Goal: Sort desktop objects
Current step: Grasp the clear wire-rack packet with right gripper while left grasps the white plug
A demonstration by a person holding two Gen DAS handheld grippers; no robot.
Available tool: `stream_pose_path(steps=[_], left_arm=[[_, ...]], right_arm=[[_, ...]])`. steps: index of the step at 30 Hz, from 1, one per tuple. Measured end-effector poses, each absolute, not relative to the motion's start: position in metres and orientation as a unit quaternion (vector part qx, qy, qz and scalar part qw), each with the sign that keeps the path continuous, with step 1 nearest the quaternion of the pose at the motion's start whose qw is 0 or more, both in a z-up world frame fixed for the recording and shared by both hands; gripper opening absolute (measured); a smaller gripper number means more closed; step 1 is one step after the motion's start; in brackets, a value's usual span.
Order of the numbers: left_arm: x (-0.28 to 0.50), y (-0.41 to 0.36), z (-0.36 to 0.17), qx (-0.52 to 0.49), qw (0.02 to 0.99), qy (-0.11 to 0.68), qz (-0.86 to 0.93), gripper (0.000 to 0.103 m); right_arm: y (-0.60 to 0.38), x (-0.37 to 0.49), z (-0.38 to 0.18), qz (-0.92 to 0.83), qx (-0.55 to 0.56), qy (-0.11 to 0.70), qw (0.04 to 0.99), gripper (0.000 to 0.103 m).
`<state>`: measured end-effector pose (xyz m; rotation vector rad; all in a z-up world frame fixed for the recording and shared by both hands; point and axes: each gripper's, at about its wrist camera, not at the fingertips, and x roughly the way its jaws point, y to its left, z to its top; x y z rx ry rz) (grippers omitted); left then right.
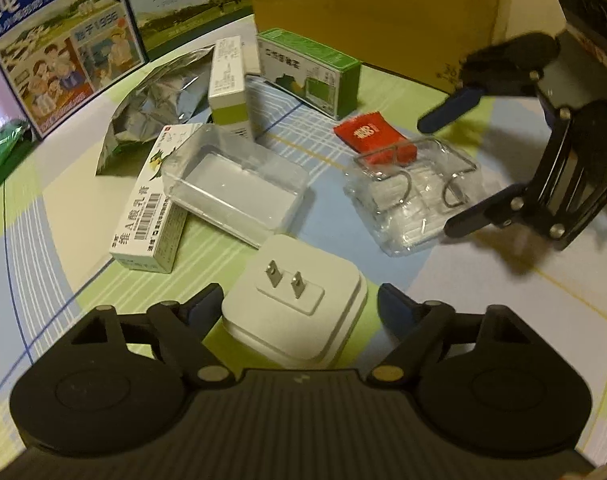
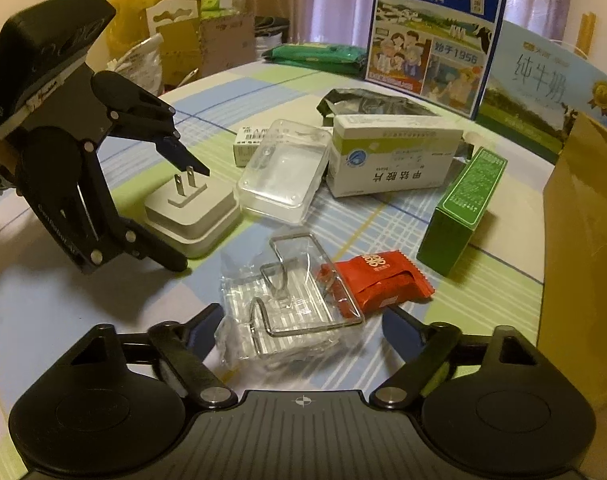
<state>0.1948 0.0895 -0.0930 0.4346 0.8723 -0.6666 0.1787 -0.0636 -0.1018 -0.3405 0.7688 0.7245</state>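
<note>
A white plug adapter (image 1: 303, 320), prongs up, lies between the fingers of my left gripper (image 1: 297, 298), which is open and straddles it. In the right wrist view the same adapter (image 2: 211, 216) sits inside the open left gripper (image 2: 190, 216). A clear packet holding a wire hook (image 2: 291, 308) lies between the open fingers of my right gripper (image 2: 303, 314). A red candy wrapper (image 2: 379, 280) rests against that packet. From the left wrist view, the right gripper (image 1: 439, 176) stands open beside the packet (image 1: 411, 200) and the candy wrapper (image 1: 367, 136).
A clear plastic box (image 1: 235, 188), white medicine boxes (image 1: 151, 200), a green box (image 1: 307, 68) and a silver foil bag (image 1: 151, 108) crowd the plaid tablecloth (image 1: 43, 240). Milk cartons (image 2: 431, 28) stand behind. A brown cardboard piece (image 2: 583, 240) rises at the right.
</note>
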Motion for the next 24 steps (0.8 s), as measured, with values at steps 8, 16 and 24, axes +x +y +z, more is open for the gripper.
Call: stream_pose_path(steps=[8,16,24], left_arm=[[0.179,0.078,-0.086,0.185,0.827,0.438,-0.3,0.061],[0.145,0.04,-0.08,0.208,0.813,0.454,-0.301,0.061],[0.118,0.009,-0.085,0.161,0.829,0.435,-0.311,0.061]], right_arm=[[-0.07,0.167,-0.095,0.331,-0.142,0.38,0.852,0.057],[-0.103,0.121,-0.085,0.226,-0.113,0.41,0.877,0.057],[-0.133,0.091,-0.082,0.198,-0.082,0.415,0.884,0.069]])
